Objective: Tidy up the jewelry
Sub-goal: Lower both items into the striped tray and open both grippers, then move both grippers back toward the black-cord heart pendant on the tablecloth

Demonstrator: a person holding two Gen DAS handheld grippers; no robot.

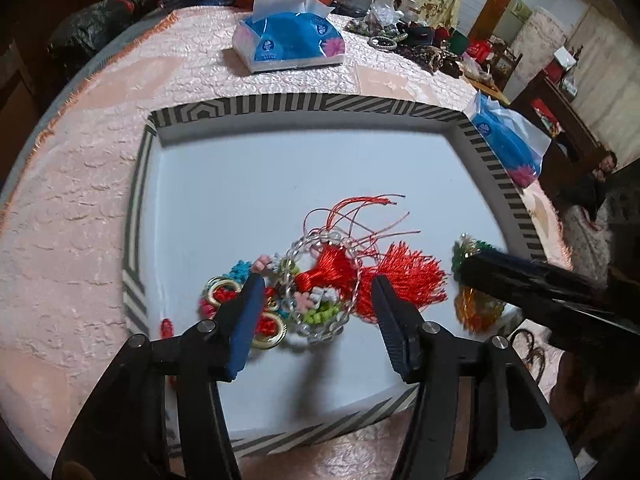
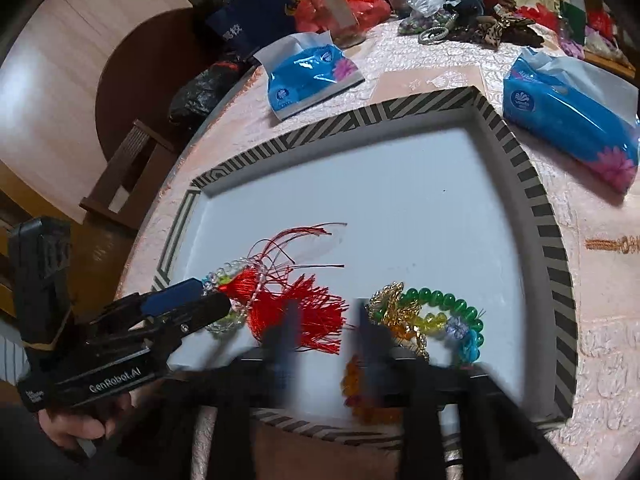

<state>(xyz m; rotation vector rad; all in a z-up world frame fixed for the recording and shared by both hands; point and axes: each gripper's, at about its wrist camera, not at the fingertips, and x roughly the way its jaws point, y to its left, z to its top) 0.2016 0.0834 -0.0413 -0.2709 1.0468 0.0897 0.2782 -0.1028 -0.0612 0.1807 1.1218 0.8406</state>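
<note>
right gripper (image 2: 324, 320) is blurred at the bottom, fingers apart over the tray (image 2: 554, 248). red tassel (image 2: 304, 312) sits just left of it, green bead bracelet (image 2: 448, 304) and a gold charm (image 2: 390, 300) to the right. left gripper (image 2: 204, 300) pokes in from the left by the clear beads (image 2: 236, 266). two tissue packs (image 2: 312, 70) lie on the pink cloth (image 2: 600, 312) behind.

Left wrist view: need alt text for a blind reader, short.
The open left gripper hovers over a tangle of jewelry in a white tray with a striped rim: a clear bead bracelet, red tassels and gold rings. The right gripper enters from the right near green and orange beads. A blue tissue pack lies beyond on the pink tablecloth.
</note>
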